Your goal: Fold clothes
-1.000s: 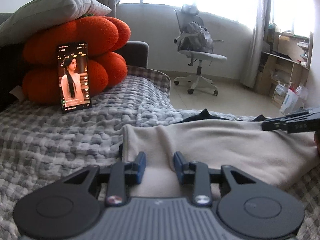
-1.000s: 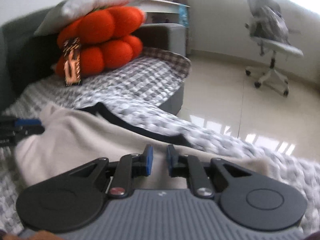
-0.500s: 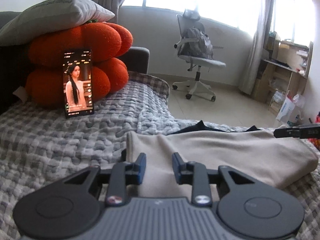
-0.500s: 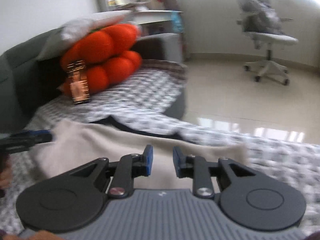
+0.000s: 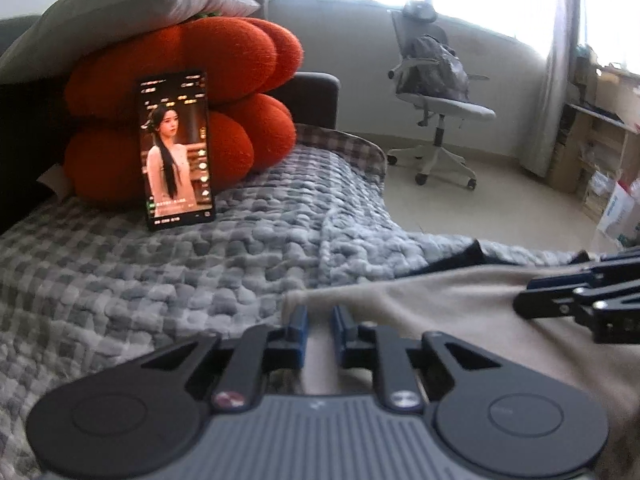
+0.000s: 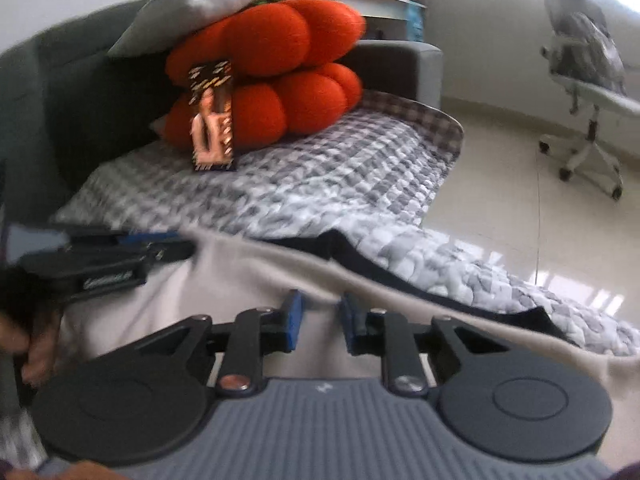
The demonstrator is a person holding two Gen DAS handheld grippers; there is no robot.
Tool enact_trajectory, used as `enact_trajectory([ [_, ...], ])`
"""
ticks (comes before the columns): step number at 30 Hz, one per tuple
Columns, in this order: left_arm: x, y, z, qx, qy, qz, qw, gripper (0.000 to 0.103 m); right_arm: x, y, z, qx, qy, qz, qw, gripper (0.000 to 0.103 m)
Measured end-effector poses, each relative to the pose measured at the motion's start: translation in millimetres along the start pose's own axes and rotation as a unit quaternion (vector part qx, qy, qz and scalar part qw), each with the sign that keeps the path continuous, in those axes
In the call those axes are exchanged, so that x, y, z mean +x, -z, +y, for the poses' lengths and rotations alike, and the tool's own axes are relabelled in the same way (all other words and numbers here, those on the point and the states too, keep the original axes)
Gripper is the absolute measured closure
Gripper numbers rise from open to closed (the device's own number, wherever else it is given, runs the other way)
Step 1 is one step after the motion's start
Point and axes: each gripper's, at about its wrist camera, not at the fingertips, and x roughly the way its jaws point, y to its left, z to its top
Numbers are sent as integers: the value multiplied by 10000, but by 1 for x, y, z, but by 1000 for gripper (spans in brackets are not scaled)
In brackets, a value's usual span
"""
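From the left wrist camera, I see the beige garment (image 5: 460, 304) lying flat on the grey checked blanket (image 5: 160, 280), its near corner under my left gripper (image 5: 319, 334). Those jaws are closing with cloth showing in the gap between them, but I cannot tell whether the pads bite yet. My right gripper (image 5: 580, 304) reaches in from the right edge over the same cloth. I judge the fold barely begun.

On the right wrist camera, my right gripper (image 6: 318, 322) hovers above the garment (image 6: 248, 276), jaws closing, still parted, gripping nothing. Dark trim (image 6: 400, 276) edges the far side. No containers appear in either view.
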Motion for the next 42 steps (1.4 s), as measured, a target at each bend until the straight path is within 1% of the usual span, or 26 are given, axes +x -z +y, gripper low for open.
enact_trajectory([
  [2, -3, -2, 7, -273, 151, 9, 9995, 87, -7, -2, -9, 187, 30, -82, 9998, 77],
  [4, -7, -2, 12, -430, 269, 0, 9987, 86, -21, 2, -14, 208, 113, -223, 9995, 67],
  [5, -9, -2, 13, -479, 287, -3, 9984, 84, -28, 4, -18, 220, 166, -258, 9993, 64],
  [6, -10, -2, 15, -526, 292, -6, 9982, 77, -34, 7, -22, 232, 219, -293, 9991, 60],
  [8, -11, -4, 17, -619, 298, -10, 9976, 64, -49, 12, -32, 243, 381, -361, 9983, 58],
  [10, -10, -5, 19, -709, 350, 23, 9969, 64, -63, 18, -44, 251, 603, -448, 9969, 50],
  [12, -7, -7, 19, -742, 438, 114, 9962, 63, -77, 24, -57, 258, 824, -535, 9948, 47],
  [14, -3, -7, 17, -707, 415, 157, 9965, 63, -92, 31, -71, 310, 1103, -651, 9913, 45],
  [17, 1, -6, 18, -765, 384, 197, 9961, 66, -108, 41, -94, 469, 1469, -784, 9849, 41],
  [19, 3, -6, 21, -901, 399, 213, 9949, 72, -109, 44, -111, 685, 1577, -763, 9821, 41],
  [22, 4, -6, 23, -1040, 370, 203, 9937, 85, -105, 50, -127, 969, 1602, -706, 9798, 41],
  [23, 4, -7, 23, -1066, 359, 189, 9935, 92, -103, 53, -130, 1005, 1613, -676, 9794, 41],
  [24, 3, -8, 22, -1091, 351, 174, 9933, 94, -99, 54, -131, 1033, 1631, -653, 9790, 42],
  [26, 1, -10, 21, -1109, 329, 113, 9932, 96, -92, 57, -134, 1090, 1668, -608, 9781, 62],
  [27, -2, -11, 18, -1055, 290, 23, 9940, 96, -90, 58, -133, 1119, 1640, -583, 9784, 86],
  [28, -5, -11, 15, -1000, 233, -96, 9947, 97, -88, 60, -133, 1149, 1611, -559, 9786, 91],
  [31, -17, -14, 7, -879, 84, -448, 9951, 97, -99, 63, -123, 994, 1917, -931, 9720, 96],
  [33, -23, -18, 6, -839, 26, -650, 9943, 97, -111, 65, -119, 1011, 2157, -1227, 9634, 97],
  [36, -25, -20, 7, -783, 17, -795, 9938, 97, -120, 67, -122, 1072, 2435, -1442, 9531, 97],
  [37, -24, -21, 7, -753, 16, -817, 9938, 97, -116, 67, -125, 1096, 2439, -1338, 9543, 97],
  [38, -17, -20, 8, -730, -15, -729, 9947, 97, -112, 68, -129, 1120, 2441, -1231, 9554, 97],
  [40, 0, -15, 10, -690, -95, -458, 9965, 97, -103, 68, -134, 1174, 2435, -1011, 9574, 97],
  [42, 15, -6, 14, -759, -112, -204, 9968, 97, -94, 68, -139, 1246, 2400, -818, 9593, 97],
])
